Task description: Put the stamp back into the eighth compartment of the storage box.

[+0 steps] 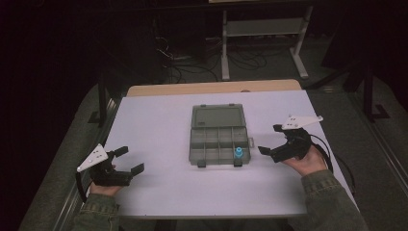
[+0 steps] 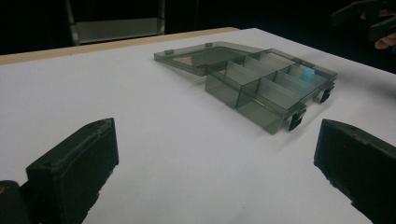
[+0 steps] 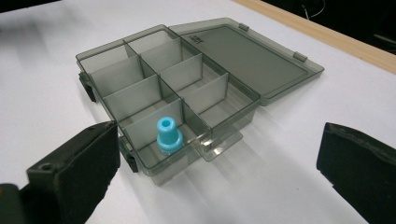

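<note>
On white worktop (image 1: 159, 125): grey compartment box (image 1: 219, 144), lid open, blue peg (image 1: 238, 153) upright in front corner compartment. L claw (image 1: 130, 159) & R claw (image 1: 269, 139) both released, holding nothing, either side of box.

Left gripper (image 1: 129, 159): held low at the near left, jaws spread wide, nothing between them; it points to the right and a little away from the person.
Left hand (image 1: 103, 187): wraps the gripper body from behind, the green sleeve comes in from the bottom edge.
Right gripper (image 1: 271, 138): held at the right side, jaws spread wide and empty, it points to the left.
Right hand (image 1: 308, 161): holds the gripper from below and behind; the forearm in a green sleeve rises from the bottom right.
Both grippers: well apart from each other.
</note>
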Demonstrator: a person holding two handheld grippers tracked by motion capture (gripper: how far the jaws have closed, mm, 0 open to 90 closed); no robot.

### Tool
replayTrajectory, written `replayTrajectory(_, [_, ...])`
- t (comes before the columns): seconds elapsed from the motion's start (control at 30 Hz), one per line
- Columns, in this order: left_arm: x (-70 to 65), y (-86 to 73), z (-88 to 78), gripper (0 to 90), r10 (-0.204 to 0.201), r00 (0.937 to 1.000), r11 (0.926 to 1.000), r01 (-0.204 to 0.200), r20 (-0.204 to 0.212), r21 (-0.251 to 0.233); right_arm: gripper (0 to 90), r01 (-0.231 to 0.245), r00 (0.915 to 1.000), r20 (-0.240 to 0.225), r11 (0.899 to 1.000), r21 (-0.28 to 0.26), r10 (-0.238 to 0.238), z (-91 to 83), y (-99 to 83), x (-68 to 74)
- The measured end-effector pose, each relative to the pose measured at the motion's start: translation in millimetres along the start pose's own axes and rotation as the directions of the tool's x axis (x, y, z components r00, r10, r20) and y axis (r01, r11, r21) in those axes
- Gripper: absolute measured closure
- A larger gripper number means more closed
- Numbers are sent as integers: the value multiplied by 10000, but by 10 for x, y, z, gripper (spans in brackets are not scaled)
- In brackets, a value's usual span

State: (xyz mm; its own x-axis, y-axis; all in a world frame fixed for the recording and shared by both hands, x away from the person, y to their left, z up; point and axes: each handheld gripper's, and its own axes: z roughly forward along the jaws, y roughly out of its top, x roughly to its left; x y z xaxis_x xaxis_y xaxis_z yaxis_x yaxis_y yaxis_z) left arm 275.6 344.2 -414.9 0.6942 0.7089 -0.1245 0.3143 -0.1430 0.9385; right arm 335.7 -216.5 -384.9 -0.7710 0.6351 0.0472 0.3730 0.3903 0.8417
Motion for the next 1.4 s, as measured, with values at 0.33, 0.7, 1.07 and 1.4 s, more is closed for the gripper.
replayTrajectory(0.33, [1, 0, 1, 0, -1, 10000, 10000, 1, -3, -4, 0, -206, 9996, 180, 9997, -122, 208, -94, -116, -23])
replayTrajectory(0.7, [4, -2, 6, 0, -40, 10000, 10000, 40, 32, -19, 0, -503, 9985, 210, 9981, -347, 511, -153, -267, -37])
replayTrajectory(1.07, [8, -2, 3, 0, -44, 10000, 10000, 44, 54, -31, 0, -753, 9964, 353, 9953, -607, 775, -206, -422, -39])
replayTrajectory(1.4, [7, -1, 5, 0, -62, 9999, 10000, 62, 85, -50, 0, -823, 9935, 717, 9932, -826, 883, -299, -572, -13])
